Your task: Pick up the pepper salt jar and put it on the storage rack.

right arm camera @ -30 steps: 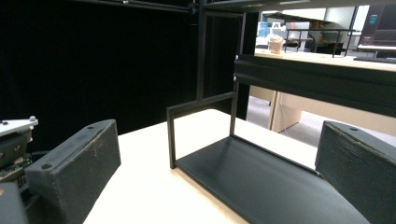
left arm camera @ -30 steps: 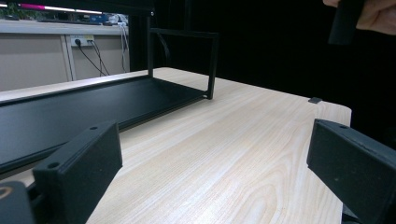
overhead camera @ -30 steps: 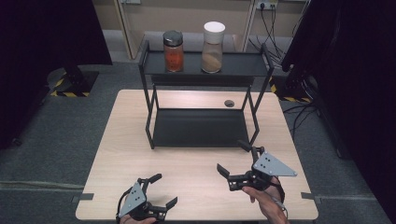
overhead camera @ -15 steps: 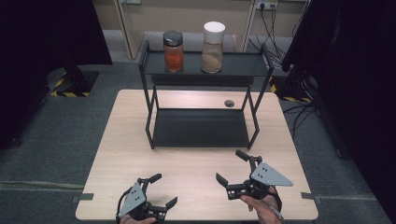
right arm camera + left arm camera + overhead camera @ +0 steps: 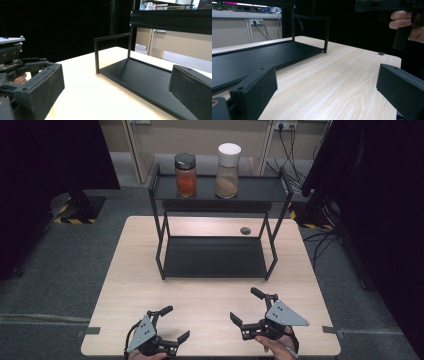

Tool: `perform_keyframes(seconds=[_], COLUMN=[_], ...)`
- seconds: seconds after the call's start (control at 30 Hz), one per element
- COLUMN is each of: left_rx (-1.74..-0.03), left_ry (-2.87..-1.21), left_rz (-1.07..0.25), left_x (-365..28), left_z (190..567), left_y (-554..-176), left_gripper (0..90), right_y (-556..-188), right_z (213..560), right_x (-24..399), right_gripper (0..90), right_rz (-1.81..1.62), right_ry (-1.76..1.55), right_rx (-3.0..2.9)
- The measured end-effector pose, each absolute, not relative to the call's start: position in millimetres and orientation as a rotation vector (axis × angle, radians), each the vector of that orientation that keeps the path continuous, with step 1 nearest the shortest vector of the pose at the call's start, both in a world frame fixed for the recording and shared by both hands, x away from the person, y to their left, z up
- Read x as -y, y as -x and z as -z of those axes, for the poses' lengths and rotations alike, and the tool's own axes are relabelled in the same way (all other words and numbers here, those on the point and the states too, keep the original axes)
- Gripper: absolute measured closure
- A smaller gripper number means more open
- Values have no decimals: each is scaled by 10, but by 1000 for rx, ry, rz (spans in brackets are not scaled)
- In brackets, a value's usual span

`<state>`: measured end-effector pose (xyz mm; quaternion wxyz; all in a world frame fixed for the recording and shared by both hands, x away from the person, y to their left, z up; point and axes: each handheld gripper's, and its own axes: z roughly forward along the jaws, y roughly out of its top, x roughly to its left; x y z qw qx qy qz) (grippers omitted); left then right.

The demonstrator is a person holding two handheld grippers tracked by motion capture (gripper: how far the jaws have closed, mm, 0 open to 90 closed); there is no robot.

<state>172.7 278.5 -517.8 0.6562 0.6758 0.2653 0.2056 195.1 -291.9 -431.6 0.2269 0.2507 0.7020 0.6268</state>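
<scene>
High view takes in the whole worktop. The black two-tier rack stands toward its far edge, with both jars on the top shelf: the white-lidded jar of pale contents to the right, the dark-lidded jar of orange contents to the left. A small dark disc lies on the wood behind the rack's lower shelf. At the near edge, the right gripper and left gripper both hold their jaws spread wide with nothing between them, well apart from the jars. By my reading nothing has been picked up yet; the reach to the top shelf is all still to do.

The left gripper view adds the lower shelf seen low along the wood grain, bare, and the other hand's fingers at upper right. The right gripper view shows the left gripper's body close by on its left.
</scene>
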Motion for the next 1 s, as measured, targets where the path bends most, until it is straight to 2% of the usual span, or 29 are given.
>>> perform_keyframes(seconds=[1.0], left_rx=[-605], left_ry=[-1526], left_rz=[-473], left_x=[-2784], left_z=[5180], left_y=[-1727], left_gripper=[27], right_y=[-1907], right_z=[4710], right_x=[2875], right_gripper=[4], right_rz=[-1719], right_ry=[-742], right_rx=[-1993])
